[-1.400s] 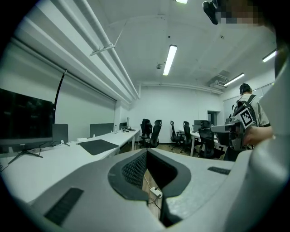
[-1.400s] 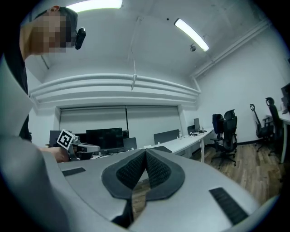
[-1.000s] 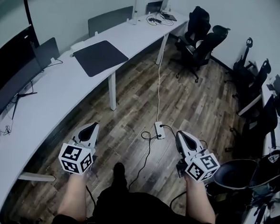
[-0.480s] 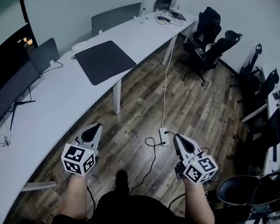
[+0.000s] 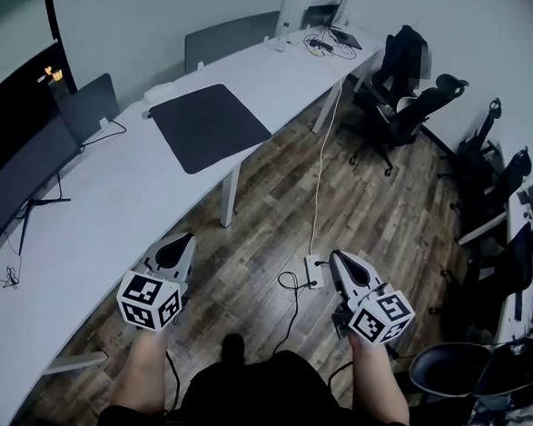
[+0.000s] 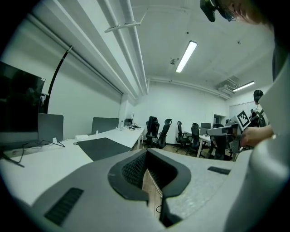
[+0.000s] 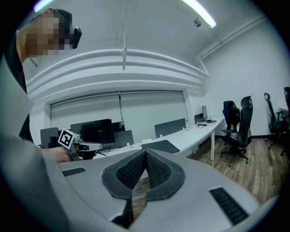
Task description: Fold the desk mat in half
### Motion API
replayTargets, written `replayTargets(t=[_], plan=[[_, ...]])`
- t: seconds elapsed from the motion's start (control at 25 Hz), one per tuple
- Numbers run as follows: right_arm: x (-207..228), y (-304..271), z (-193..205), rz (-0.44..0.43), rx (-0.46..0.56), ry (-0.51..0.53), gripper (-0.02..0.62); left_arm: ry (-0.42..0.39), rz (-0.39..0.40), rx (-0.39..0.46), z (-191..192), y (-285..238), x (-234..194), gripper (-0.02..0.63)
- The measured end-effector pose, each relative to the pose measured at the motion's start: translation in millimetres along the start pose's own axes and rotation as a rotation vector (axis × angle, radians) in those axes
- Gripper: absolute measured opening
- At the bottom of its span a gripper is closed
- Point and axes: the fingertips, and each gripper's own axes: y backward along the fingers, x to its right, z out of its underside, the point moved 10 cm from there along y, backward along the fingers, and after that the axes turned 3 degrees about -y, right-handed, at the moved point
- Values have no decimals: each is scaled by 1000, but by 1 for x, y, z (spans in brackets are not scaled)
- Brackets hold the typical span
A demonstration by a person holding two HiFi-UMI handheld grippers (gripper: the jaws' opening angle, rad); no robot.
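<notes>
With your left gripper (image 5: 183, 240) and right gripper (image 5: 337, 257) closed and empty, far from the mat (image 5: 209, 126) on the counter (image 5: 93, 223), expect it thin, light and floppy, so pinch its near corners.

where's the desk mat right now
In the head view the desk mat lies flat on the long white desk, at upper left, close to the desk's front edge and just above its leg.

Setting: open-plan office. Long white desk (image 5: 112, 215) along the wall; monitors (image 5: 24, 172) at its back edge, desk mat (image 5: 209, 126) on it, black office chairs (image 5: 410, 108) off its far end, ceiling strip light (image 6: 186, 56) above.
</notes>
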Motion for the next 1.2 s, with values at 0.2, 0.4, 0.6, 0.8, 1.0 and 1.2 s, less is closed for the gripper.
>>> replayTargets(t=[0.2,0.4,0.6,0.8,1.0,1.2], plan=[[1,-20,-11,-20,-3,18,2,11,-19,14,-1,2,-9,0],[6,-46,-16,-65,3,19,2,7,-33,12,-2,-5,-15,0],[30,-73,-20,-102,10,-2,3,-8,-57,-4,-10,-27,-22,0],[82,-103,-24,-126,13,-38,2,-23,-91,-37,-19,-69,-22,0],[156,-148,-29,-167,-1,-76,2,-25,-139,-79,-26,-138,-25,0],[240,-197,-51,-218,-27,-92,2,-17,-188,-107,-45,-219,-22,0]])
